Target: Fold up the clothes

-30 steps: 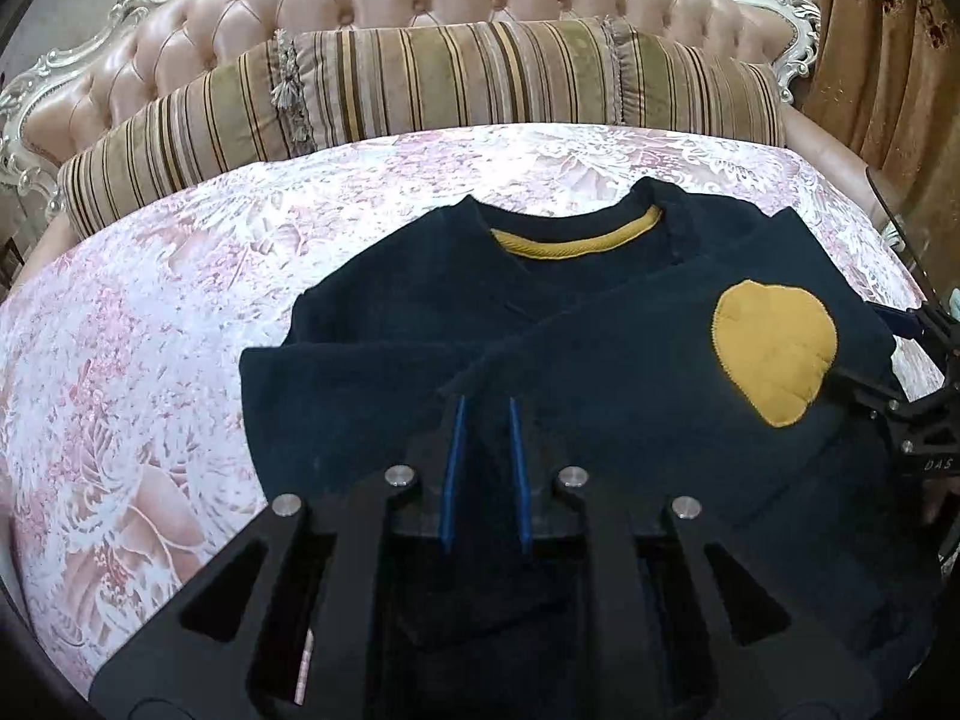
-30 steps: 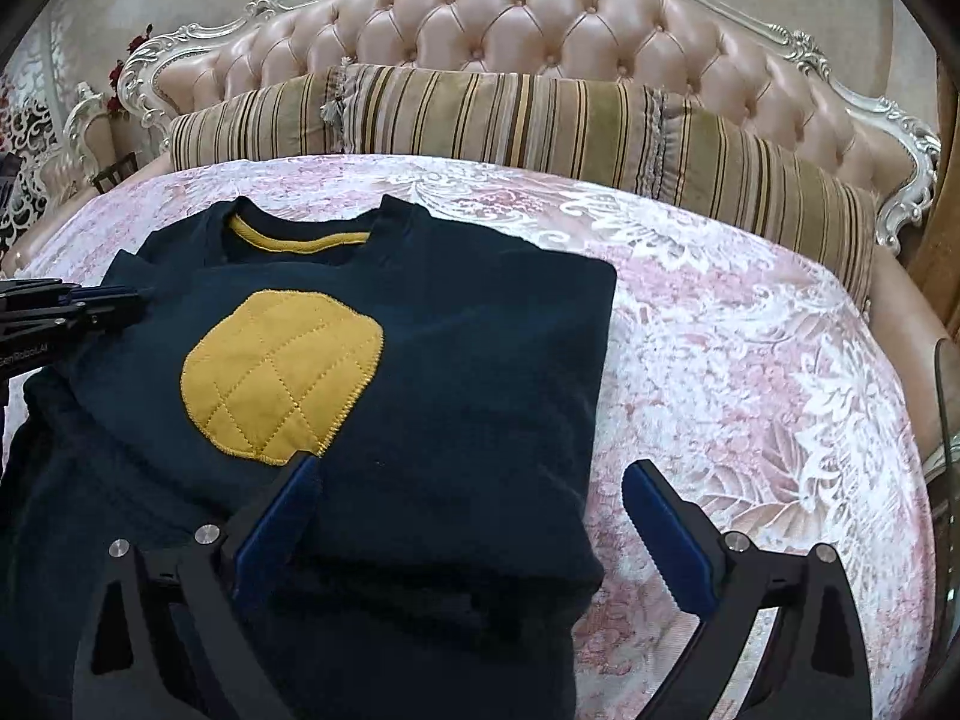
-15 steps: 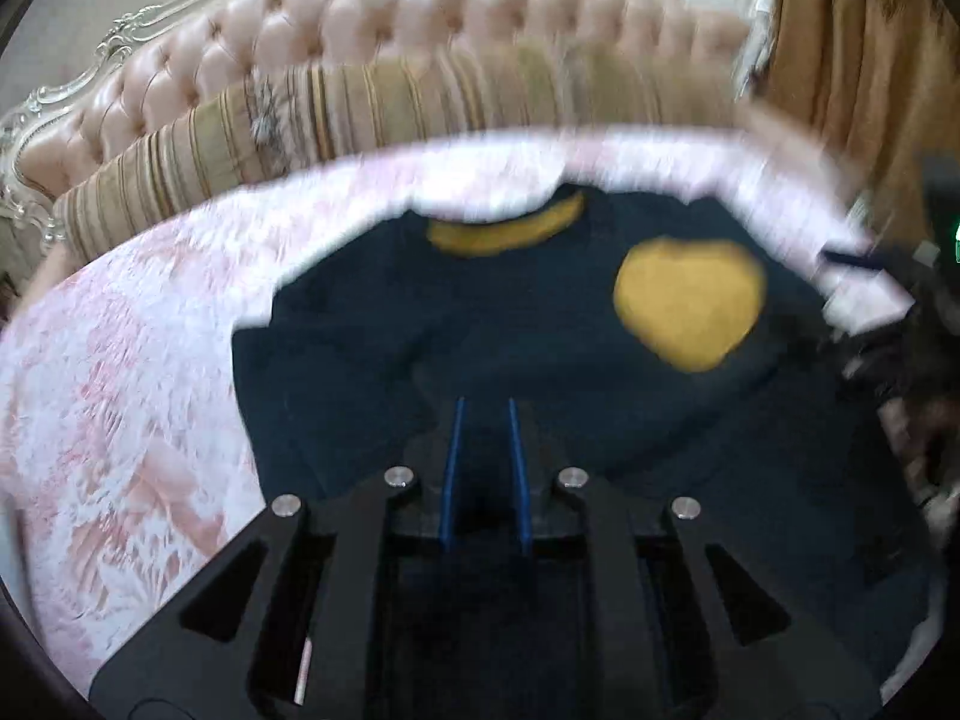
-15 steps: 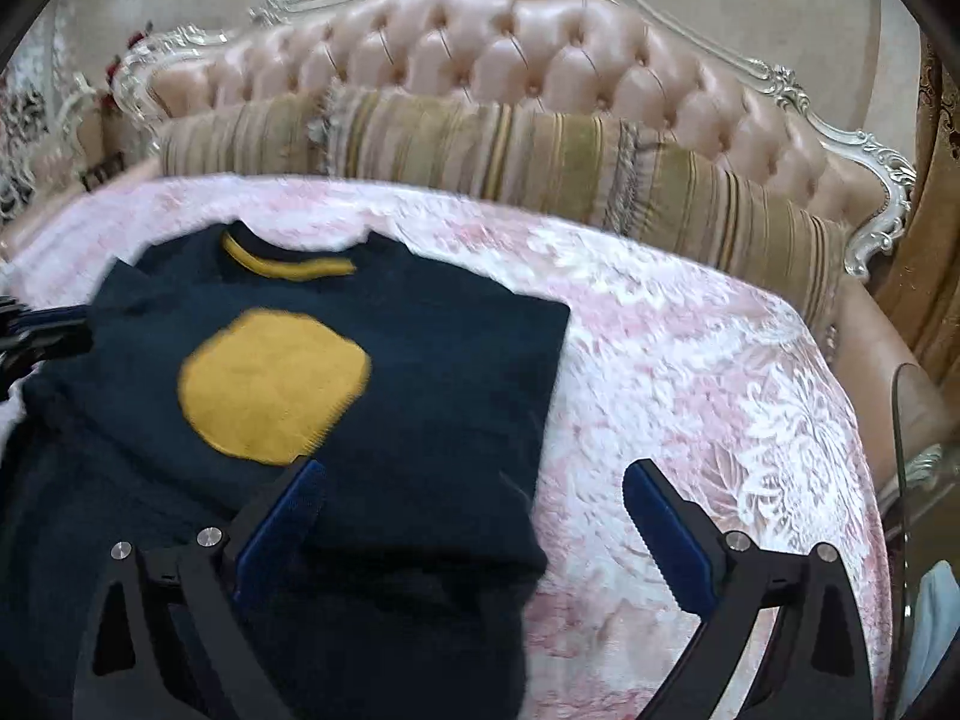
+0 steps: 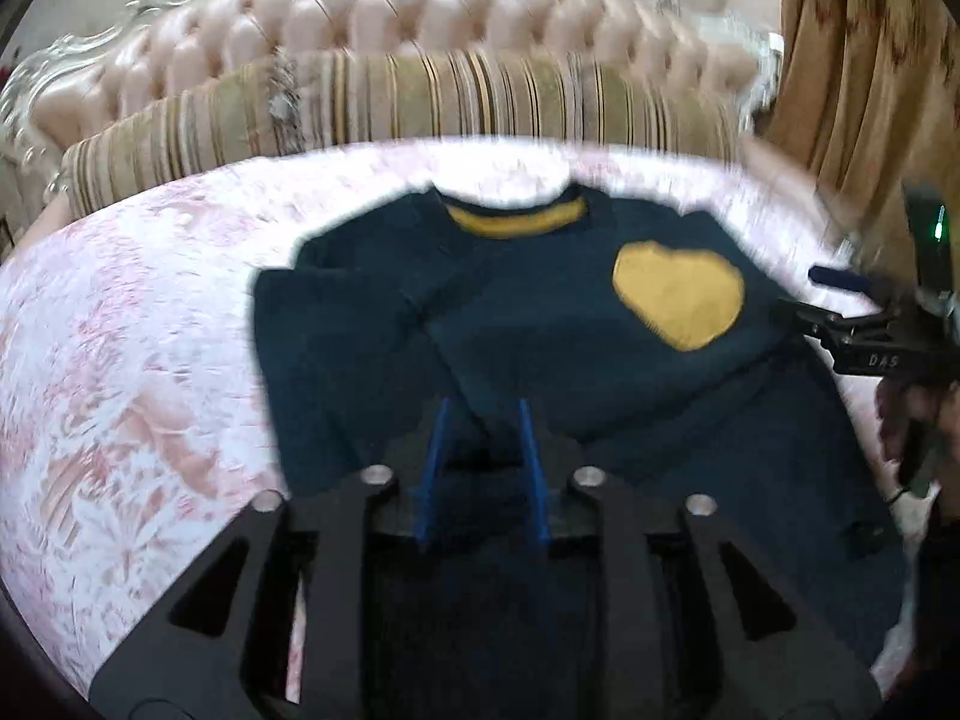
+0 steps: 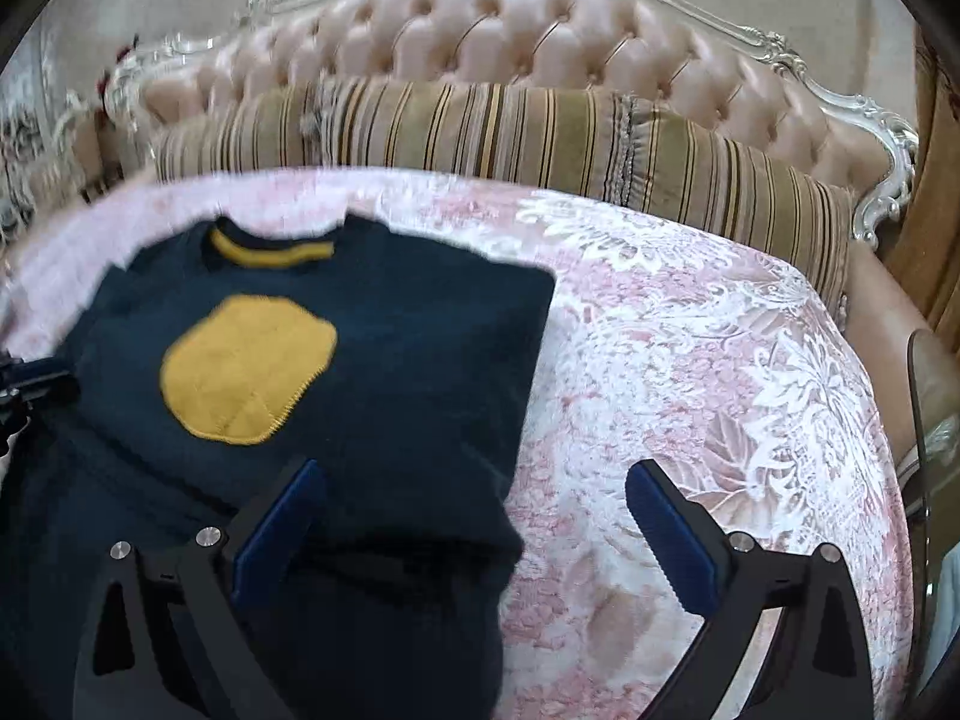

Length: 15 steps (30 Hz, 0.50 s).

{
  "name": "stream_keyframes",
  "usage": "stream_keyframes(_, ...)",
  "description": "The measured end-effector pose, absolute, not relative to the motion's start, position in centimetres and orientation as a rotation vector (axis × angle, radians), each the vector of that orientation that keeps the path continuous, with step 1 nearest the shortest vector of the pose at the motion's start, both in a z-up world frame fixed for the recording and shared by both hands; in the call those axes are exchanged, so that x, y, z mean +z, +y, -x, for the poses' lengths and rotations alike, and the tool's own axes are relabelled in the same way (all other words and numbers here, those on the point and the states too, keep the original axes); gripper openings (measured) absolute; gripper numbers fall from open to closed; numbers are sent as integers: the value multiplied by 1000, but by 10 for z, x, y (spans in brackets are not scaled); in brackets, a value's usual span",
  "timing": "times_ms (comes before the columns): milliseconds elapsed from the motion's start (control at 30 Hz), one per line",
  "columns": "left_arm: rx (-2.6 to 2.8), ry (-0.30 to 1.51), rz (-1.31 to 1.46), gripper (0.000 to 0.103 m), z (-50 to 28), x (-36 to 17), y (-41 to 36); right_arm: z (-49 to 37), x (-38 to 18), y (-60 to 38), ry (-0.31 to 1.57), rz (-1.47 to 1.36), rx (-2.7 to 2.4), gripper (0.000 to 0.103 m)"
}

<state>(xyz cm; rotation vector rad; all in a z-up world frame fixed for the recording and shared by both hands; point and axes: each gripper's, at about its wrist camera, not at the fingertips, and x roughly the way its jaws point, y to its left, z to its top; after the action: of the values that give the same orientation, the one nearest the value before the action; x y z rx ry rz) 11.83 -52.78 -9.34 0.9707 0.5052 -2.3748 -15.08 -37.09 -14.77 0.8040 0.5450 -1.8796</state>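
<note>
Left gripper jaws are opening, narrowly parted, with dark cloth of the navy sweater between the blue pads; whether they press it I cannot tell. Beyond lie the floral bedspread and striped bolster. Right gripper gapes wide, holding nothing, straddling the sweater's folded edge; ahead stands the tufted headboard
</note>
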Motion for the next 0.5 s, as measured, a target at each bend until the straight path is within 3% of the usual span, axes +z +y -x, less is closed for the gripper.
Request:
stream_keyframes(33,-2376,533,-916,53,-135,-87,-527,153,-138,-361,507,-786,-1883,102)
stream_keyframes(200,-2344,1005,-710,54,-217,-101,-535,176,-135,-298,204,-951,-1750,102)
stream_keyframes(300,-2291,910,-669,54,-236,-97,-525,166,-147,-281,290,-956,-1794,102)
stream_keyframes(400,-2284,595,-761,54,-221,-87,-499,154,-159,-270,430,-934,-1867,102)
stream_keyframes(500,-2236,433,-913,54,-194,-99,-501,151,-164,-273,603,-882,-1979,102)
